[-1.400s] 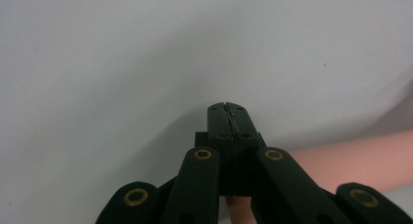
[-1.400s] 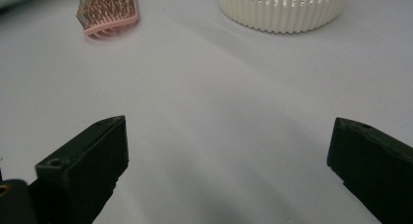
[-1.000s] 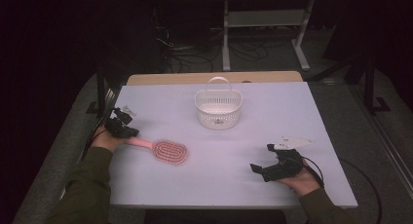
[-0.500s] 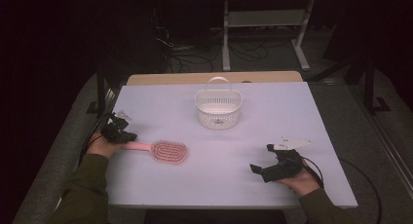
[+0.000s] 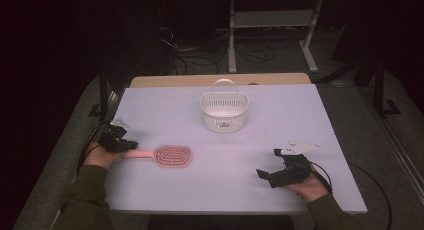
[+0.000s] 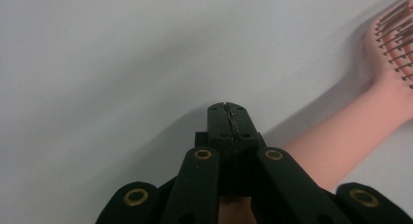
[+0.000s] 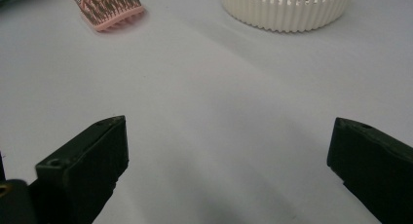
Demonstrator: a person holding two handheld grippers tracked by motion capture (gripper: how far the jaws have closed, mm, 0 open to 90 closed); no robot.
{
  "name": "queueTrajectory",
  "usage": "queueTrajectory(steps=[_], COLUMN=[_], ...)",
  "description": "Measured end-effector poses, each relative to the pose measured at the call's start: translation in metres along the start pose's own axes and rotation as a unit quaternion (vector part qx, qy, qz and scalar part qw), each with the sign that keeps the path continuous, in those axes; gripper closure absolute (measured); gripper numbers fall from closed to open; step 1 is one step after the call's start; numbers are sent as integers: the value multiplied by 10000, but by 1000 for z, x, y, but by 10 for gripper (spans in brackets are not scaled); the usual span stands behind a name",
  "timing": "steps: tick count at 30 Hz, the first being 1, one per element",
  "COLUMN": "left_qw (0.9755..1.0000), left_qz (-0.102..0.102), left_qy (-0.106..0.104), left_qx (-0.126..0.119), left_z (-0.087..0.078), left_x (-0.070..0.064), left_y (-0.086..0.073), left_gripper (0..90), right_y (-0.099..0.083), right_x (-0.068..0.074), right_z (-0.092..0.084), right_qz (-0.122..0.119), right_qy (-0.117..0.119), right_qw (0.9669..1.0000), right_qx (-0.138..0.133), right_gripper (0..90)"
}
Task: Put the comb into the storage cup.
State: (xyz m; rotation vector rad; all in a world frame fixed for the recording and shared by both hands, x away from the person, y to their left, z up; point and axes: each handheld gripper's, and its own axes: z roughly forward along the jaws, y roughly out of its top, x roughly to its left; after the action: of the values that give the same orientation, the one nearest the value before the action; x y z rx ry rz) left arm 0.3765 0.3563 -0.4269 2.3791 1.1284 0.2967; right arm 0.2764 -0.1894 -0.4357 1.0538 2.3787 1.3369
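A pink hairbrush (image 5: 172, 155) lies bristles up on the white table (image 5: 280, 120), left of the middle, its handle pointing left. My left gripper (image 5: 117, 140) rests at the end of that handle. In the left gripper view its jaws (image 6: 228, 109) are pressed together with nothing between them, and the brush handle (image 6: 350, 136) runs beside and under them on the right. My right gripper (image 5: 270, 173) sits low near the front right of the table, open wide over bare table (image 7: 229, 131). It points toward the brush head (image 7: 109, 7).
A white slatted basket (image 5: 224, 112) with a handle stands at the middle back of the table; its wall (image 7: 287, 12) also shows in the right gripper view. Beyond the table's far edge are a metal frame (image 5: 270, 20) and cables on the dark floor.
My left hand and gripper have drawn back toward the near left edge. The brush has shifted a little left and its handle now lies more level. The right hand has stayed put.
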Motion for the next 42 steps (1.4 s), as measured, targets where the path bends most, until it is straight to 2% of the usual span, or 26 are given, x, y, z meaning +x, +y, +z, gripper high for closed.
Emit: queueTrajectory(steps=[16,42], left_qw=[9999,9989], left_qz=[-66,175], left_qy=[-143,-423], left_qx=[-23,115], left_z=[-10,-22], left_x=[-8,-31], left_y=[-16,-33], left_gripper=[900,900], right_y=[0,0], right_x=[1,1], right_z=[0,0], right_qz=[-35,-55], right_qy=[-16,-32], right_qw=[10000,10000], right_qx=[1,16], right_gripper=[13,13])
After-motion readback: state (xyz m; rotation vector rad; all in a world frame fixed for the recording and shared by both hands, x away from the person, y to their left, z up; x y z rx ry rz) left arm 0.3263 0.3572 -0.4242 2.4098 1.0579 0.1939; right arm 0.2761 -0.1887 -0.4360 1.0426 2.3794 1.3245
